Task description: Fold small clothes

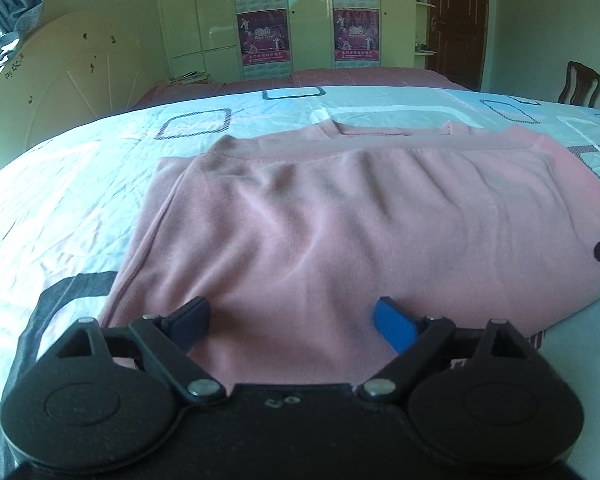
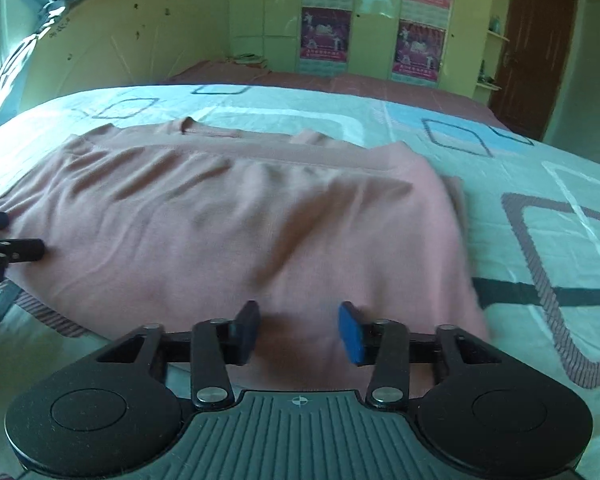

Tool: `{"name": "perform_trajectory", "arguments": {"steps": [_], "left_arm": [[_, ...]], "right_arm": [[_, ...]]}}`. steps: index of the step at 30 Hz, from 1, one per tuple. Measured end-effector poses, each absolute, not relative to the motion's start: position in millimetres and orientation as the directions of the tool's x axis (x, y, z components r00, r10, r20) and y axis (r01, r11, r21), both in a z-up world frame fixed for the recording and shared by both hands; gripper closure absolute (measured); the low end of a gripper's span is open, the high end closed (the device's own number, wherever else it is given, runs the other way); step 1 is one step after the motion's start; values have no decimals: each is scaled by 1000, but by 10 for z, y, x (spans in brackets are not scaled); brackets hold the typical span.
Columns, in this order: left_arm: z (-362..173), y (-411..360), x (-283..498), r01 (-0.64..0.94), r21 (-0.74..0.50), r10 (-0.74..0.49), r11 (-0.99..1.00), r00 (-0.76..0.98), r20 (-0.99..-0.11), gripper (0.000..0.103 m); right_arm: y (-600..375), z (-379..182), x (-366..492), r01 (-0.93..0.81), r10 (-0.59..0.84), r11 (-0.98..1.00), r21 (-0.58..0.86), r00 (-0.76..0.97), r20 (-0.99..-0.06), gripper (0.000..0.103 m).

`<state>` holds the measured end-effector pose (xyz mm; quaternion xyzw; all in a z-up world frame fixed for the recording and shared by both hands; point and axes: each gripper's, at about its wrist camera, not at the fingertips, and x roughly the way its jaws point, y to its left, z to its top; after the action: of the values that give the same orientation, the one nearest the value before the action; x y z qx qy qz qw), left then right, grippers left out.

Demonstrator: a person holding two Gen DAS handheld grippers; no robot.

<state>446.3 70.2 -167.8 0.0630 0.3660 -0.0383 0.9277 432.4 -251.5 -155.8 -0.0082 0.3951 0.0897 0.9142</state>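
Two open grippers [image 1: 292, 320] [image 2: 298, 330], pink garment [image 1: 340, 232], bedsheet [image 1: 80, 168]

The shirt's [image 1: 340, 220] near hem is hidden behind the left hand-held gripper [image 1: 292, 326] body, and its right side runs off the left wrist view's edge. The right hand-held gripper [image 2: 300, 330] covers the hem too. The shirt's right edge [image 2: 460, 240] is blurred. The posters' [image 2: 326, 34] print is too small to read. The bed [image 2: 540, 184] is cut off on every side.
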Motion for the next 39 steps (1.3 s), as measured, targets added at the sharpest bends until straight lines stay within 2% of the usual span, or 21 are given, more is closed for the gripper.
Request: {"name": "perform_trajectory", "arguments": {"steps": [3, 5, 11, 14, 21, 34, 37, 38, 39], "left_arm": [[-1699, 918, 4373, 74, 64, -10, 995, 733, -680, 13], [-1717, 1062, 4309, 46, 24, -18, 999, 737, -676, 13], [-1595, 1167, 4189, -2, 26, 19, 1000, 750, -661, 18], [-1675, 1223, 4186, -4, 37, 28, 999, 729, -684, 16], [-1671, 1232, 4126, -18, 34, 37, 999, 721, -692, 16], [-1678, 1276, 4071, -81, 11, 64, 997, 689, -722, 14], [-1595, 1275, 4040, -108, 27, 92, 994, 665, -741, 18], [-1569, 1279, 4008, -119, 20, 95, 993, 664, -742, 18], [-1549, 1288, 3967, -123, -3, 81, 992, 671, -737, 18]], "right_arm": [[-2741, -1582, 4259, -142, 132, 989, 48, 665, -736, 92], [-2832, -1580, 4232, -123, 129, 990, 62, 660, -740, 92], [-2927, -1424, 4096, -94, 121, 993, 78, 700, -703, 92], [-2999, -1565, 4100, -63, 80, 997, 51, 656, -751, 92], [-3099, -1570, 4037, -36, 78, 997, 72, 662, -746, 92], [-3063, -1624, 3943, -114, 83, 994, 5, 694, -716, 92], [-3155, -1550, 3969, -111, 130, 991, 74, 677, -724, 92], [-3186, -1494, 3940, -104, 155, 988, 115, 685, -712, 87], [-3200, -1446, 3895, -101, 173, 984, 144, 700, -693, 72]]}}
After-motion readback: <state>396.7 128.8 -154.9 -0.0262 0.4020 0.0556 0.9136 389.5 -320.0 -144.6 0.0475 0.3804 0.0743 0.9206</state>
